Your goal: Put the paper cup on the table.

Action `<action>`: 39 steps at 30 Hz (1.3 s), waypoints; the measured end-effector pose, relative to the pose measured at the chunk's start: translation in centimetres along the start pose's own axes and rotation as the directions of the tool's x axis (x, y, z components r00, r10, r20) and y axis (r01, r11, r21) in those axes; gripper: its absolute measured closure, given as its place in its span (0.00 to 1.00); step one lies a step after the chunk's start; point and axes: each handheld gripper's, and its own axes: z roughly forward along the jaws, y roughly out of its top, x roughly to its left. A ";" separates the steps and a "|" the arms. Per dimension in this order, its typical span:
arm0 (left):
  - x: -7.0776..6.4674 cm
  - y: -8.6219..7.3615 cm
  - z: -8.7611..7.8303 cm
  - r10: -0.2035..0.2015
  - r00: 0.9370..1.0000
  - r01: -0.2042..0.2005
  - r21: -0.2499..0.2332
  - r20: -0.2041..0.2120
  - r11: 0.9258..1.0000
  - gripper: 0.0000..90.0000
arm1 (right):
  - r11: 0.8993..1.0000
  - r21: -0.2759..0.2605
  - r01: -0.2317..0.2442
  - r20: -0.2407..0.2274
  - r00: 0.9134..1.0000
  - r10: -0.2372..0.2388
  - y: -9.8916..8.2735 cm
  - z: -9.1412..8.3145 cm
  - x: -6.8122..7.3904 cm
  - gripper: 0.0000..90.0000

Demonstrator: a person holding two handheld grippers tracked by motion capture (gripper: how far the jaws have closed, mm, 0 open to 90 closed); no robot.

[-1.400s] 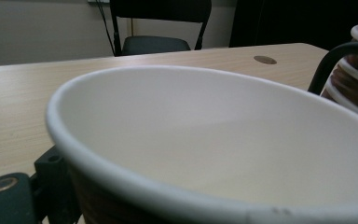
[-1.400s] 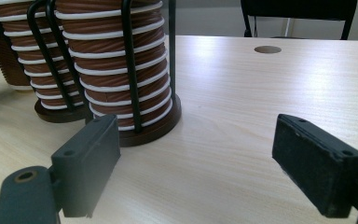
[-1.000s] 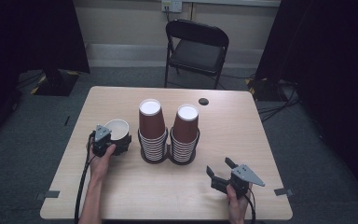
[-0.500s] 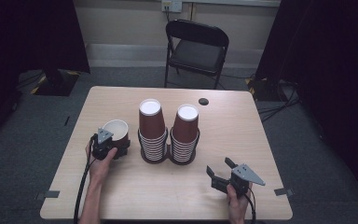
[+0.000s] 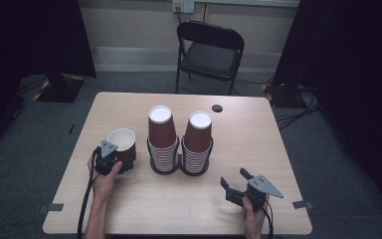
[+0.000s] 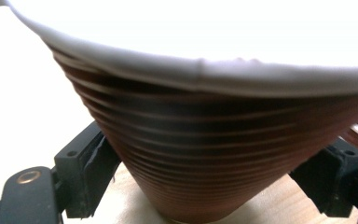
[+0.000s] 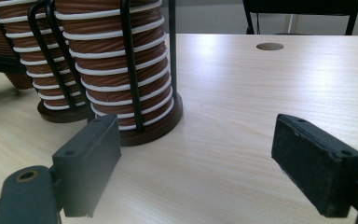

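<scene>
A single brown ribbed paper cup [image 5: 122, 141] with a white rim stands upright on the left of the table. My left gripper [image 5: 125, 158] comes at it from the near side. Its jaws have just been closing, and both pads now press on the cup's lower wall [image 6: 214, 154]. Two tall stacks of the same cups, upside down, stand mid-table in black wire holders: the left stack [image 5: 161, 137] and the right stack [image 5: 198, 142]. My right gripper [image 5: 234, 178] rests near the front right edge, open and with nothing in it, facing the right stack [image 7: 121, 60].
The wooden table [image 5: 278, 149] has a round cable hole [image 5: 217, 108] near its far edge. A black folding chair [image 5: 211, 52] stands behind the table. Bare wood lies between the right gripper [image 7: 196, 154] and the holders' round bases.
The left gripper has drawn slightly toward the near edge and its jaws have closed onto the cup. The right gripper has not moved.
</scene>
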 end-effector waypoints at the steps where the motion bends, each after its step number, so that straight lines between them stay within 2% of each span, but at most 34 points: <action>1: 0.1 -0.1 -0.2 -0.016 1.000 0.016 -0.007 0.012 1.000 0.17 | 1.000 0.001 0.000 0.001 1.000 0.000 0.0 0.0 0.0 0.17; 3: 0.0 -0.3 -0.3 0.000 1.000 0.000 -0.008 0.014 1.000 0.17 | 1.000 0.002 0.001 0.000 1.000 -0.001 0.0 0.0 0.0 0.17; 7: -0.1 -0.5 -0.5 -0.013 1.000 0.013 -0.014 0.003 1.000 0.17 | 1.000 0.001 0.001 0.000 1.000 -0.001 0.0 0.0 0.0 0.17; 12: 0.1 -0.8 -1.1 0.005 1.000 -0.005 -0.018 -0.007 1.000 0.17 | 1.000 0.001 0.000 -0.001 1.000 0.000 0.0 0.0 0.0 0.17; 15: 0.1 -0.9 -1.2 -0.008 1.000 0.007 -0.018 -0.012 1.000 0.17 | 1.000 0.002 0.001 -0.003 1.000 -0.001 0.0 0.0 0.0 0.17; 16: 0.1 -0.9 -1.3 0.001 1.000 -0.002 -0.015 -0.014 1.000 0.17 | 1.000 0.002 0.001 -0.002 1.000 -0.001 0.0 0.0 0.0 0.17; 25: 0.0 -1.5 -2.6 0.003 1.000 -0.003 -0.048 0.013 0.999 0.17 | 1.000 0.002 0.000 -0.005 1.000 0.000 0.0 0.0 0.1 0.17; 28: -0.2 -1.5 -3.1 0.010 1.000 -0.009 -0.066 0.019 0.998 0.17 | 1.000 0.001 0.001 -0.005 1.000 -0.001 0.0 0.0 0.1 0.17; 30: -0.4 -1.5 -3.6 -0.003 1.000 0.006 -0.090 0.029 0.996 0.17 | 1.000 0.003 0.001 -0.004 1.000 -0.001 0.0 0.0 0.1 0.17; 34: -0.9 -1.8 -4.4 0.005 0.999 -0.002 -0.101 0.031 0.995 0.17 | 1.000 -0.003 -0.001 -0.004 1.000 0.001 0.0 -0.1 0.0 0.17; 39: -1.5 -2.4 -5.7 0.008 0.998 0.001 -0.128 0.070 0.992 0.17 | 1.000 -0.004 -0.001 -0.005 1.000 0.001 0.0 -0.1 0.0 0.17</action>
